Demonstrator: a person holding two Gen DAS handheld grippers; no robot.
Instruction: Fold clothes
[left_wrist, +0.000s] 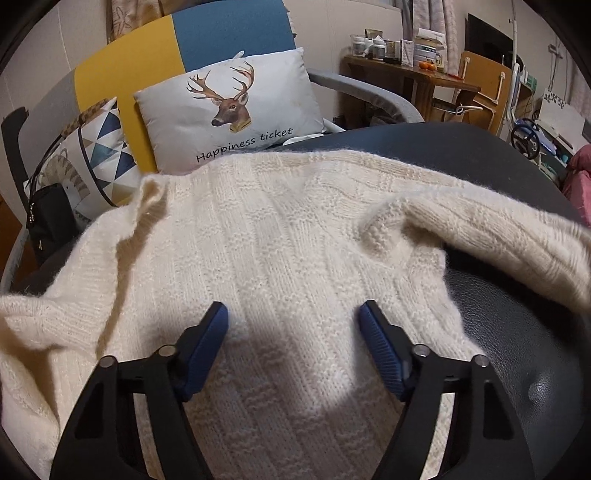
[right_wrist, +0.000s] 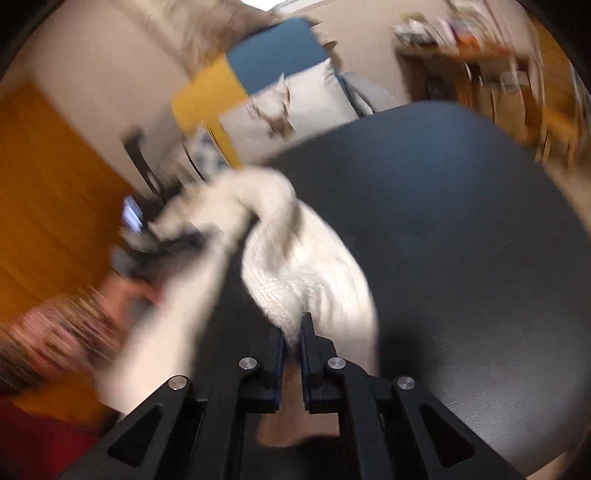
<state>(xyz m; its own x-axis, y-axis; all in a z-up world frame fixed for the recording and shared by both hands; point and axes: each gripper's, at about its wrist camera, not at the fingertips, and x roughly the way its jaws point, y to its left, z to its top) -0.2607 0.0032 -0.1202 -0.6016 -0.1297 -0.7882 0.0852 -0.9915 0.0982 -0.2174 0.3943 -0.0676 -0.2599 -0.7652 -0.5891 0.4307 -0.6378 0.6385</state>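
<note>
Cream sweater (left_wrist: 280, 236) spread across the dark table (left_wrist: 509, 332), long axis running away from the left gripper (left_wrist: 293, 314), jaws open directly over its body. Right gripper (right_wrist: 292, 325) clamped on the sleeve (right_wrist: 303, 273), lifted rightward, nearer for folding inward.

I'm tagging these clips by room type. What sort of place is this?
Most likely a lived-in home room, a living room or bedroom. A deer-print cushion leans on a colour-block sofa back, a cluttered wooden side table stands by the wall, and a cream knit sweater lies spread out.
</note>
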